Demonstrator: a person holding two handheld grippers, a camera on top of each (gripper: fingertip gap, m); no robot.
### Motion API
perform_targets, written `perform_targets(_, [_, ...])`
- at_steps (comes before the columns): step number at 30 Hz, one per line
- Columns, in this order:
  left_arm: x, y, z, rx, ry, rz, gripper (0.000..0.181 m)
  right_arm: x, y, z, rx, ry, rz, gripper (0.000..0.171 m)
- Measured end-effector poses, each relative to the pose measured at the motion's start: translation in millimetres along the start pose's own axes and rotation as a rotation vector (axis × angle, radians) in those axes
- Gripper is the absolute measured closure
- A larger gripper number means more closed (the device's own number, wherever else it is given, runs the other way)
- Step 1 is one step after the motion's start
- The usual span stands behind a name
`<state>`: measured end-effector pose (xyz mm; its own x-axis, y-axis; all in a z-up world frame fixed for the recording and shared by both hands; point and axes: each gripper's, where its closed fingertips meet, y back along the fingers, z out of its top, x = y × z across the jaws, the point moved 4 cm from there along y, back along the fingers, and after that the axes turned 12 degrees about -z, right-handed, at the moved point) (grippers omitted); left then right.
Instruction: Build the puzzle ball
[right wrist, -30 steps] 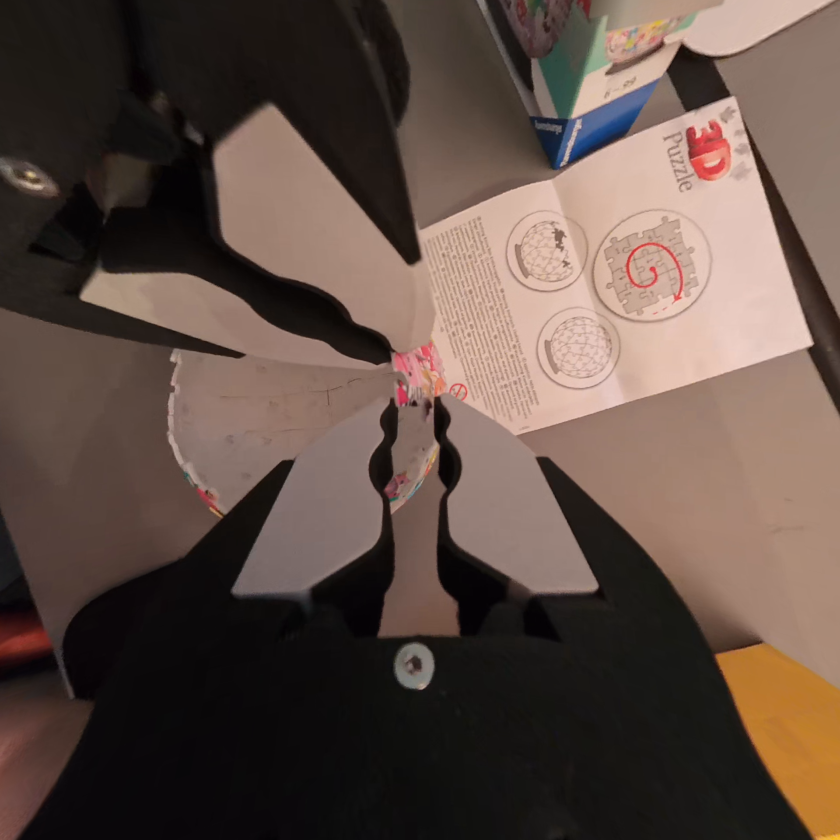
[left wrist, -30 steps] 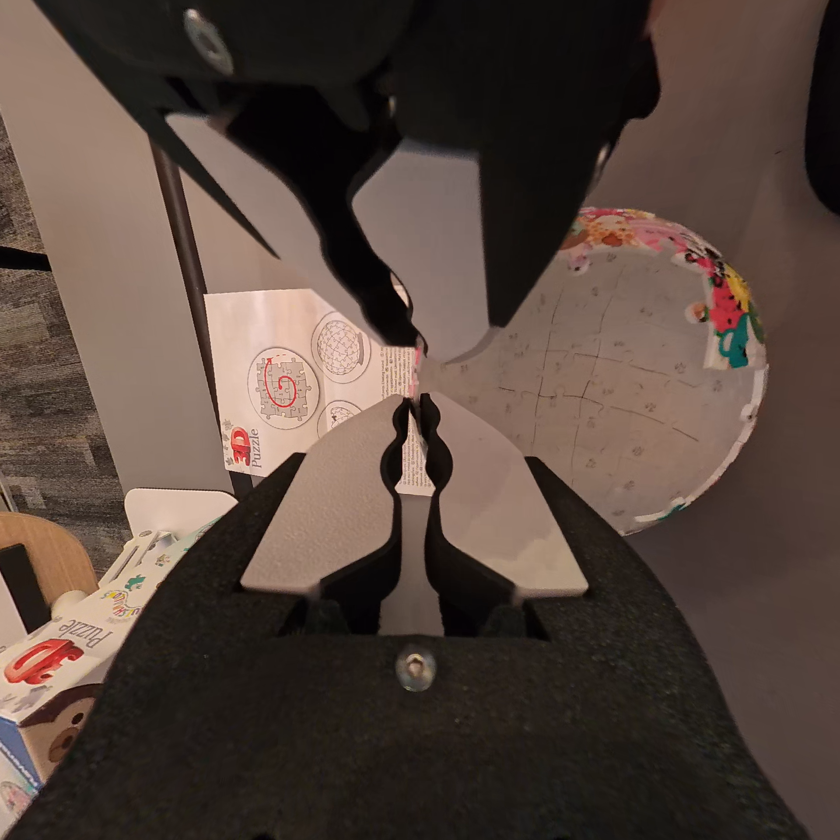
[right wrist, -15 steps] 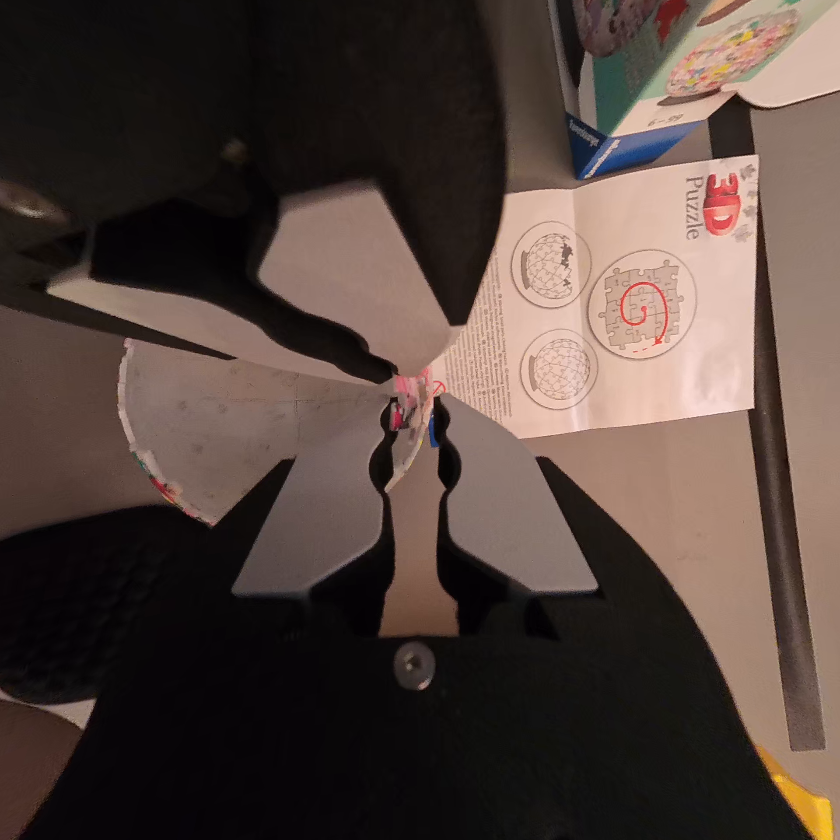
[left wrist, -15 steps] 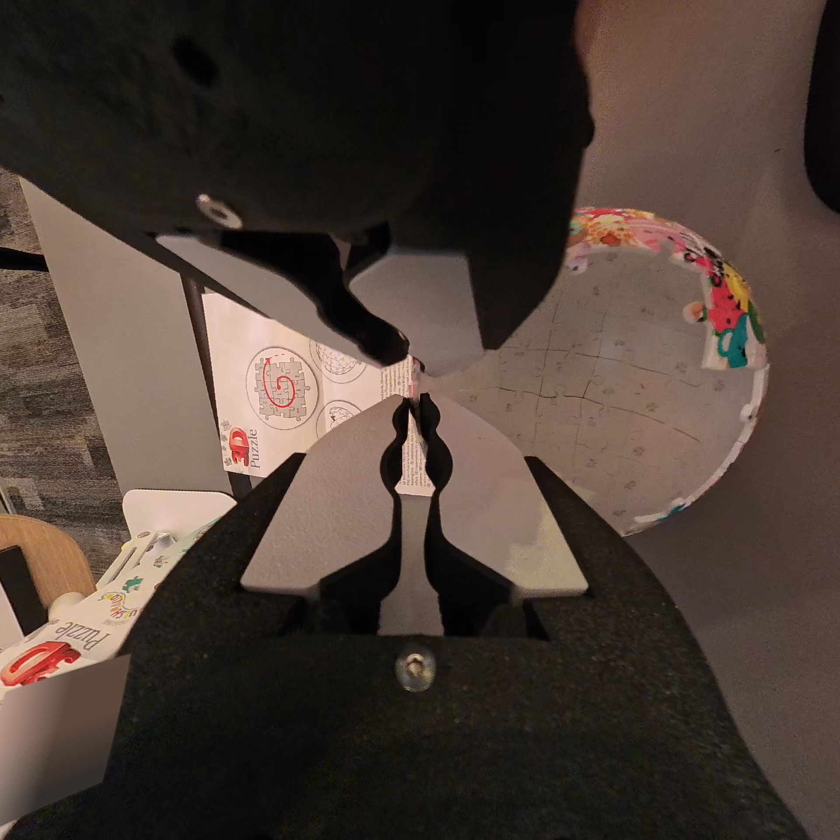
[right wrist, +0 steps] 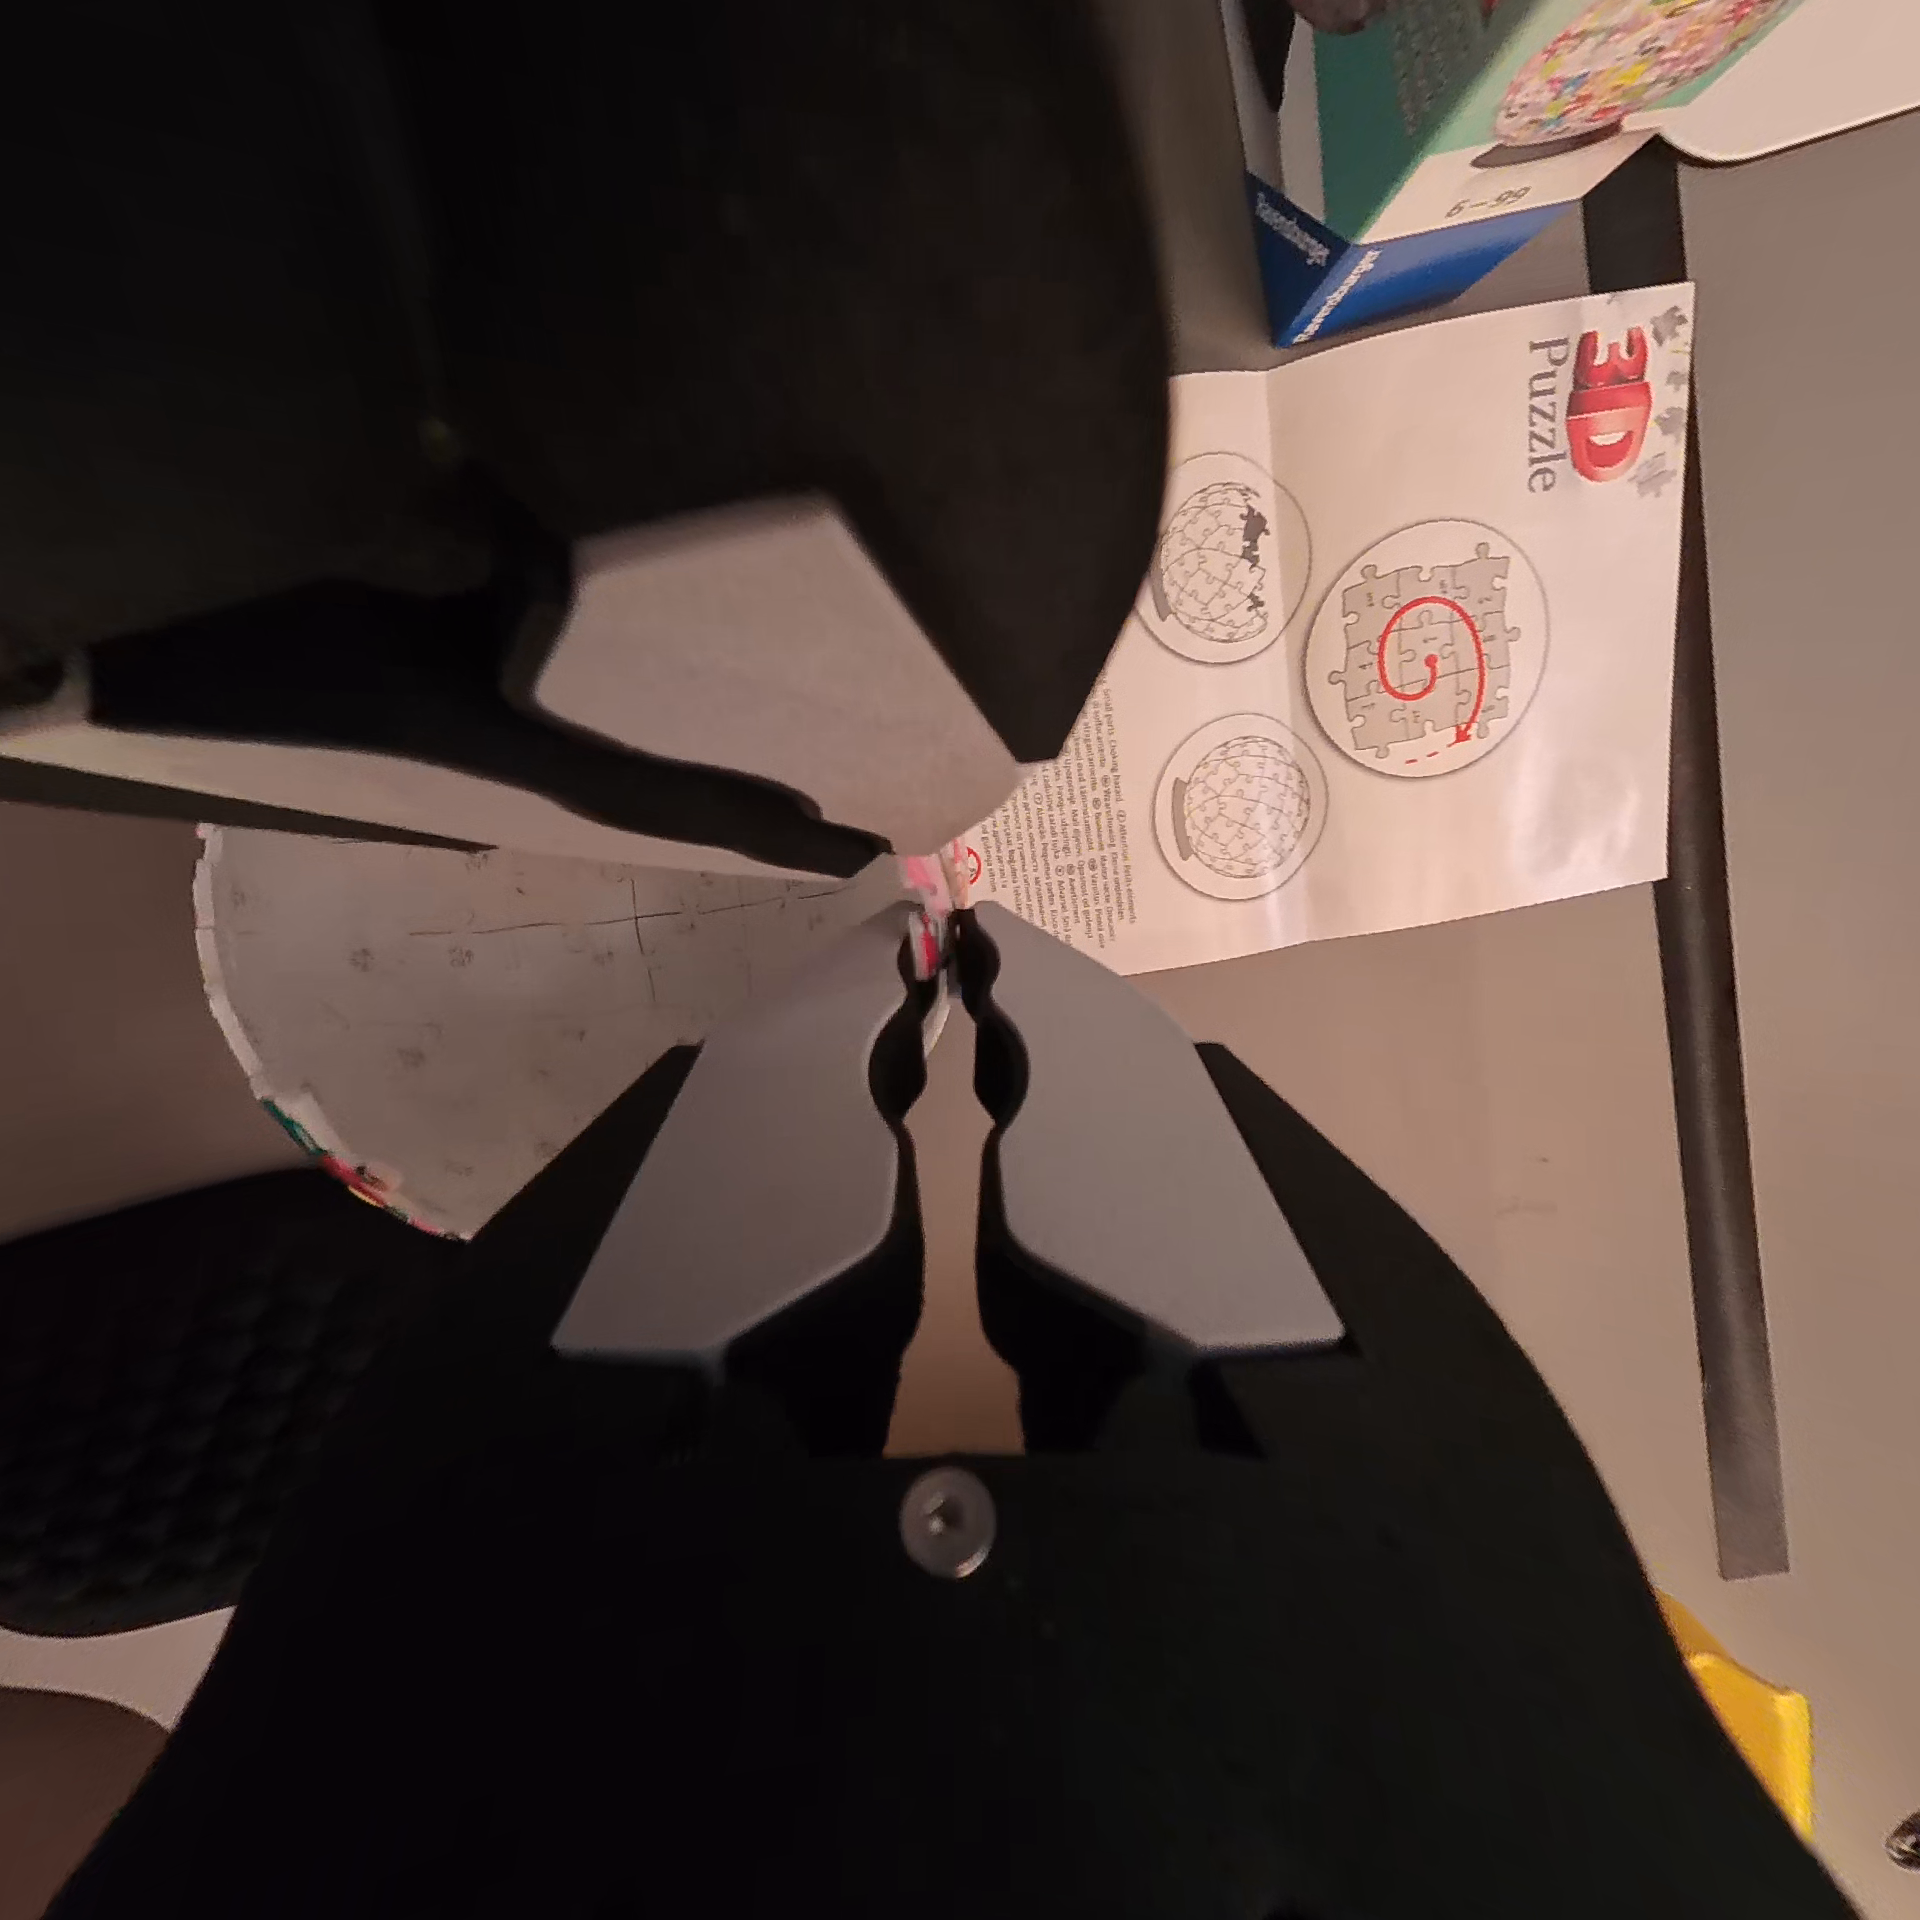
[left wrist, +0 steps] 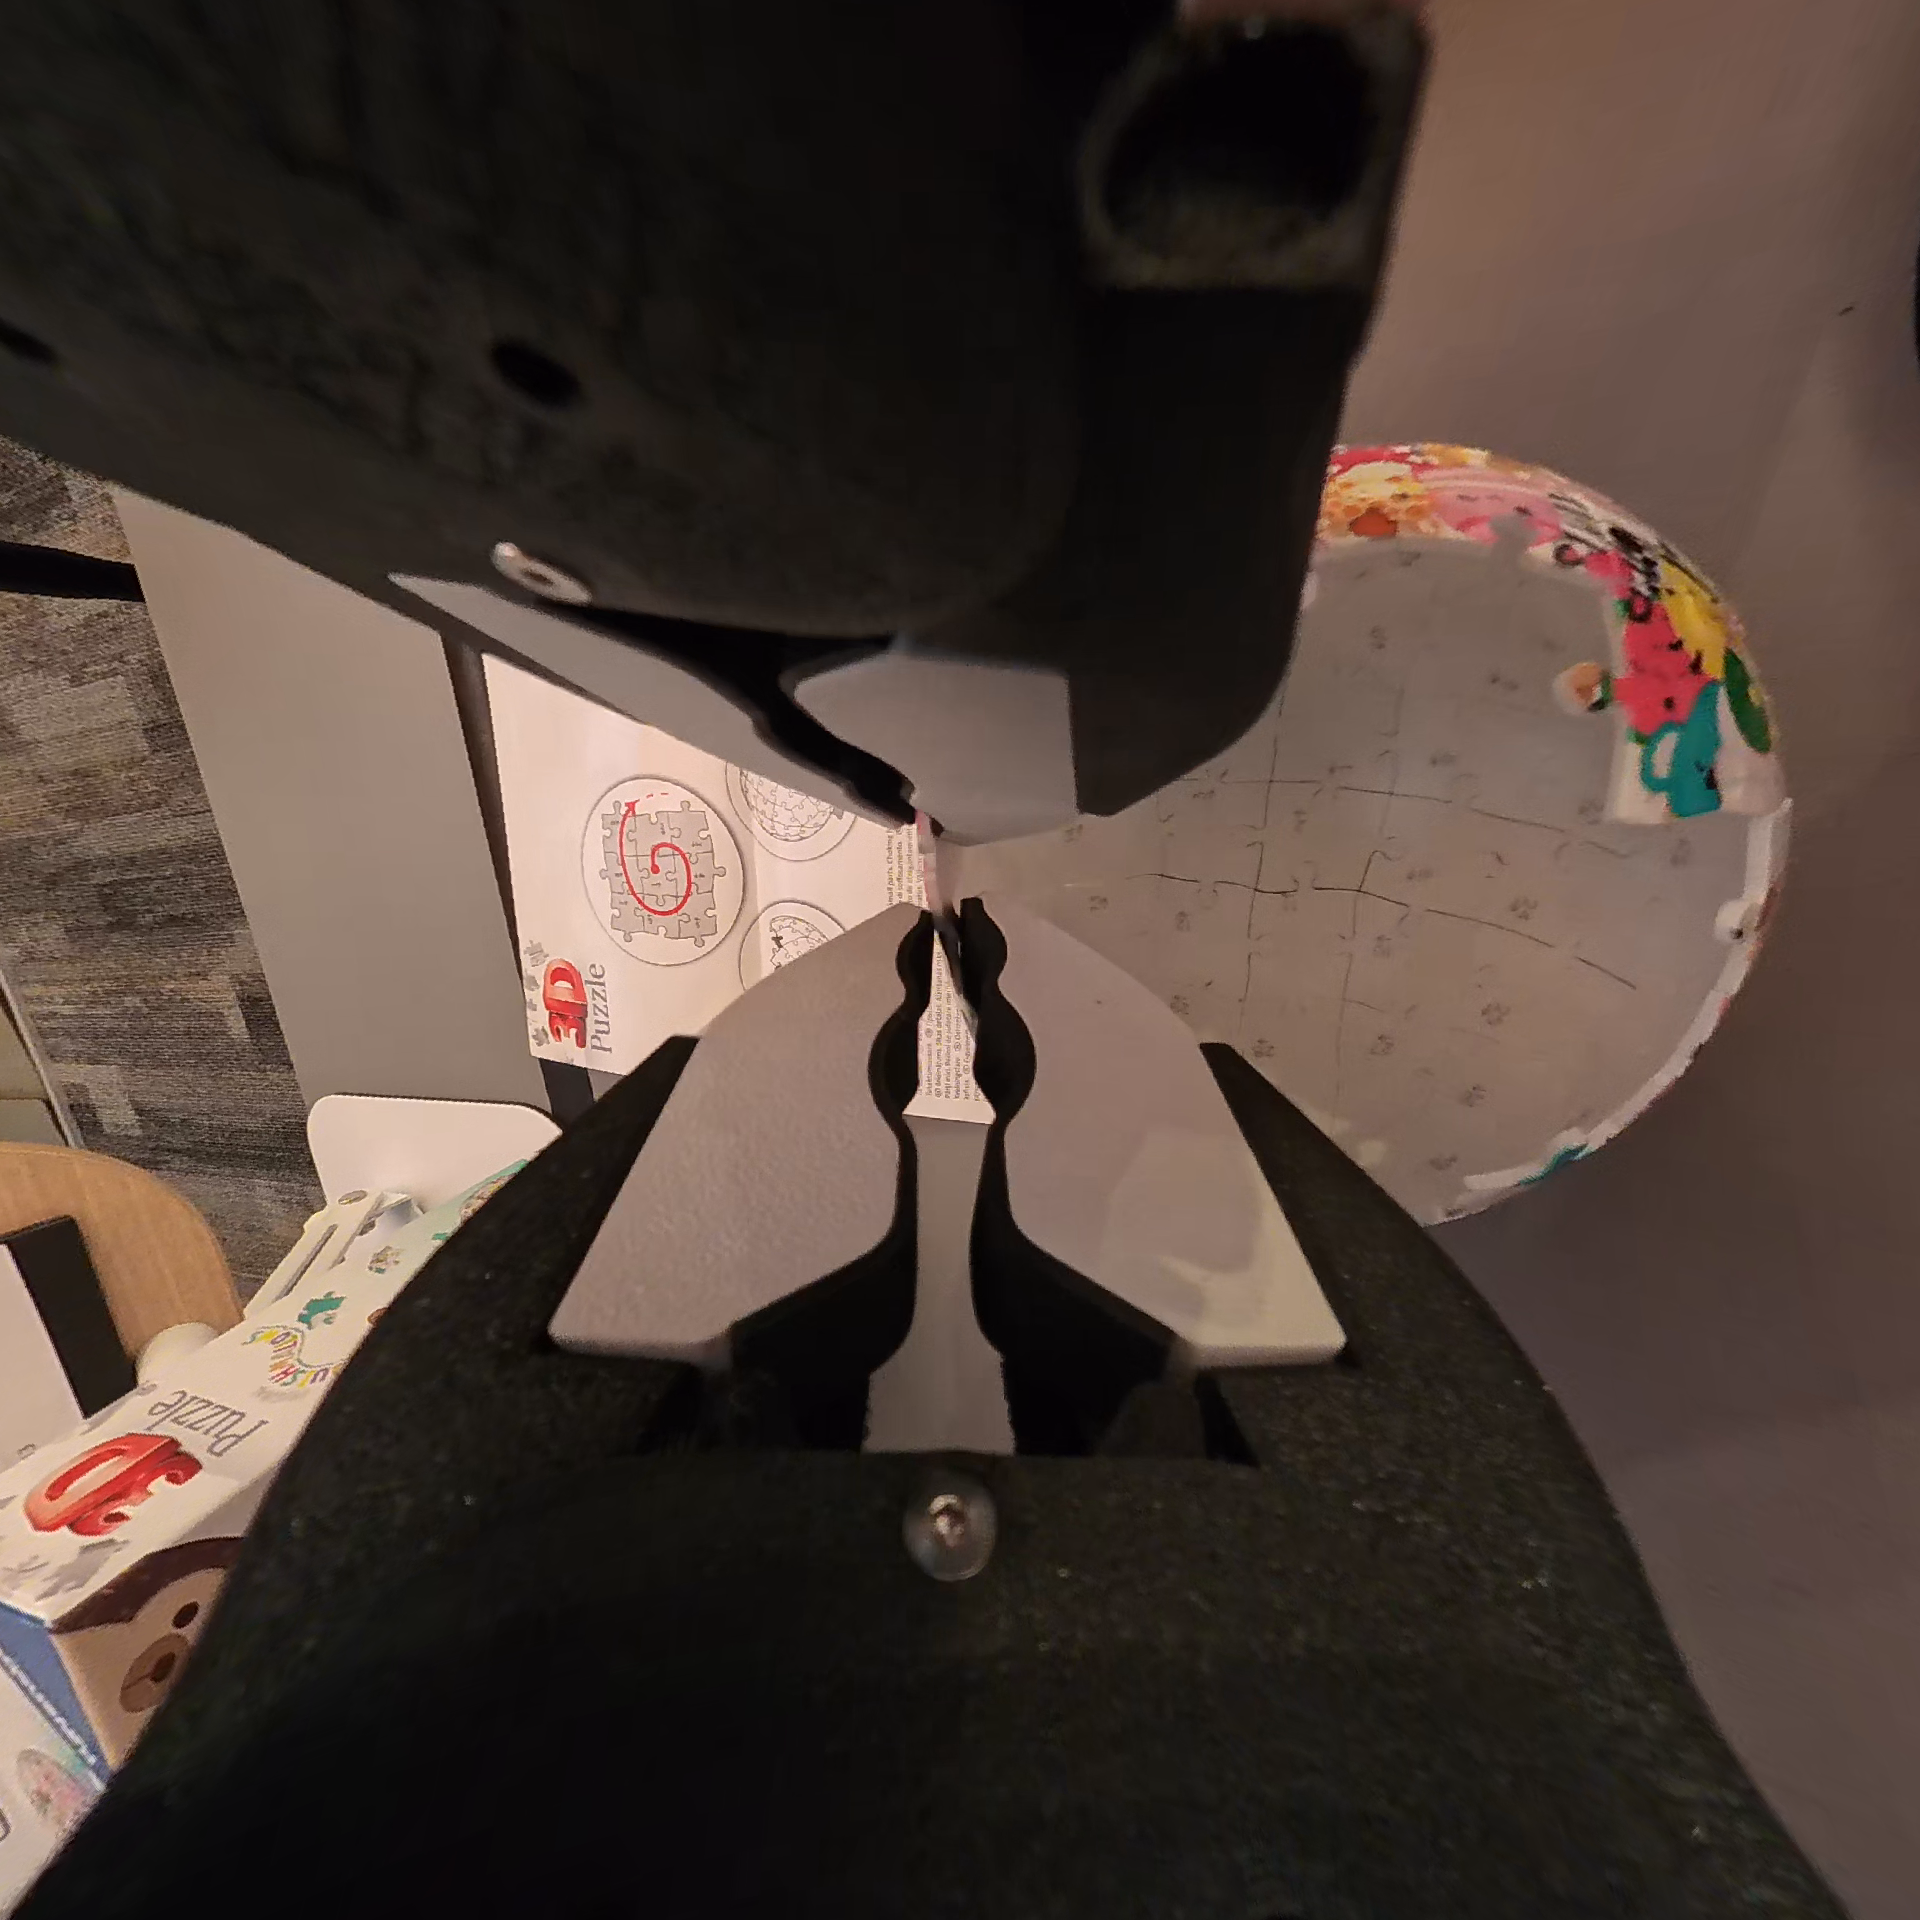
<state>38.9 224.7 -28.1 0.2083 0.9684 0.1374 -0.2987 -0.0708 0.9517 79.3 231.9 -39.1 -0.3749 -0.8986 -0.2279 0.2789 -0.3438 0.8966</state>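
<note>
The half-built puzzle ball (left wrist: 1455,904), a thin curved shell of interlocked plastic pieces, pale grey inside and printed pink, yellow and teal outside, hangs above the grey surface (right wrist: 1351,1143), held by its rim from two sides. The left gripper (left wrist: 948,914) has its jaws closed almost to touching on the shell's edge, and the right gripper (right wrist: 943,935) is pinched likewise on a small pink-printed bit of rim just beside it. The two sets of jaws meet nearly tip to tip; whether the right one holds a loose piece or the rim itself I cannot tell.

To my eye the shell is light but far from sturdy. Its seams show as dark lines across the inside, and a squeeze or twist at the rim would likely pop pieces apart. The plastic looks smooth, so a grip on the bare edge could slip. I'd keep the hold shallow and square on the rim, close to the joint being worked, and press along the curve, not across it.

The white folded instruction sheet (right wrist: 1434,644) lies flat beyond, with the blue and green puzzle box (right wrist: 1455,135) behind it.
</note>
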Motion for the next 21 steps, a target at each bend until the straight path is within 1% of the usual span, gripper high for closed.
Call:
perform_targets(10, [0.4, -0.6, 0.9, 0.006, -0.001, 0.000, 0.177, -0.8, -0.2, -0.9, -0.007, 0.032, 0.008, 0.167])
perform_targets(16, [1.0, -0.7, 0.2, 0.006, 0.004, 0.000, 0.177, -0.3, -0.6, 4.7, -0.056, 0.050, 0.025, 0.162])
perform_targets(21, [1.8, -0.9, -1.3, 0.008, 0.002, 0.007, 0.177, -1.0, -2.4, 6.8, -0.047, 0.053, 0.016, 0.165])
